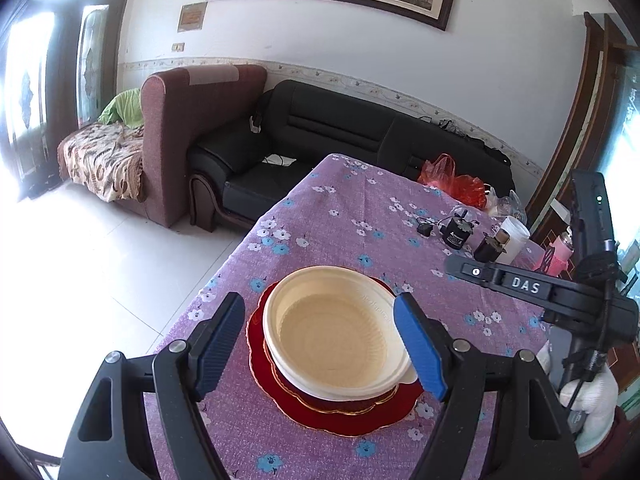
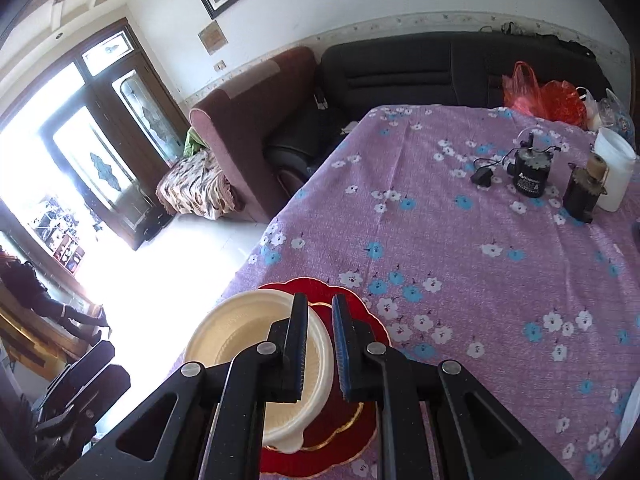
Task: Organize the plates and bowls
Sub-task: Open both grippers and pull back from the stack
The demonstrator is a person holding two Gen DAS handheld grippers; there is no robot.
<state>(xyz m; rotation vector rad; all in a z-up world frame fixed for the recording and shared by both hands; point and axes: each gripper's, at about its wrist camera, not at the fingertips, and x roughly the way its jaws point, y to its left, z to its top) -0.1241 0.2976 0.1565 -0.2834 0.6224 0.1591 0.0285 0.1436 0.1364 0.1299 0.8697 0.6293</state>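
Cream bowl (image 1: 334,334) is seen stacked on a red plate (image 1: 264,384) with a gold scalloped rim, near the near left edge of the counter (image 1: 360,216), which is covered by a purple cloth printed with blue and white flowers. The left tongs (image 1: 320,344) are held spread wide, their blue pads (image 1: 420,350) standing to either side of the bowl, and nothing is gripped between them. In the right wrist view the right tongs (image 2: 320,354) are seen with a narrow gap between the pads, and the bowl's right rim (image 2: 324,364) lies in that gap; whether the pads actually press on the rim cannot be told. The bowl (image 2: 248,364) and plate (image 2: 352,420) are shown there at the near edge of the counter. At the far right of the counter, well apart from the stack, a black canister (image 1: 456,234), a dark bottle (image 1: 490,248), a white cup (image 1: 514,236) and a red plastic bag (image 1: 452,182) are found. Beyond the counter, a black sofa (image 1: 320,128) and a maroon armchair (image 1: 188,120) are set against the wall.
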